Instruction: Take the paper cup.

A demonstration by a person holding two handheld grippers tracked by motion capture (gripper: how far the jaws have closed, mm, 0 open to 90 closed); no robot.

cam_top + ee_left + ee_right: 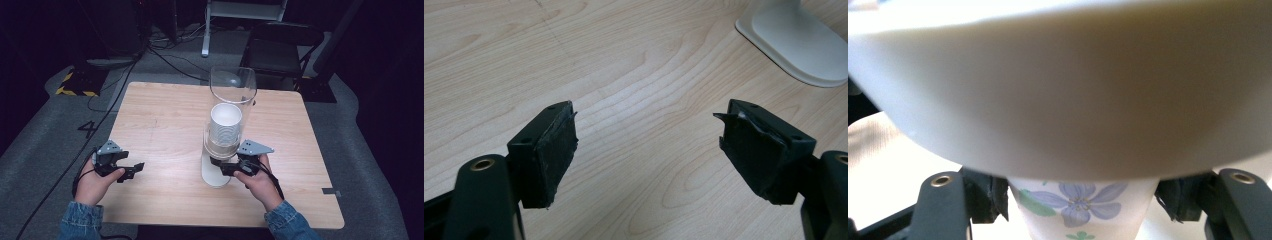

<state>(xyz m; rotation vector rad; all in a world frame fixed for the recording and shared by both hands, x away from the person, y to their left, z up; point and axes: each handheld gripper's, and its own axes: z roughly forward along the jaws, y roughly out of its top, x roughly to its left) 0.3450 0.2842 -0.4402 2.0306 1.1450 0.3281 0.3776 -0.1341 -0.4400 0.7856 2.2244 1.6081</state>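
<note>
The cup dispenser point(223, 135) stands on its white base near the centre of the wooden table point(165, 125), a paper-cup stack in its clear tube. The right gripper point(227, 169) grips the bottom cup point(1083, 210), printed with blue flowers. The left gripper point(134, 169) hovers wide open, empty. No legible writing.

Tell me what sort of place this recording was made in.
Probably a lab or studio set up for recording, not a home. A bare wooden table stands alone on grey carpet, cables trail across the floor, hazard tape marks one spot, and a folding chair waits in the dark behind.
</note>
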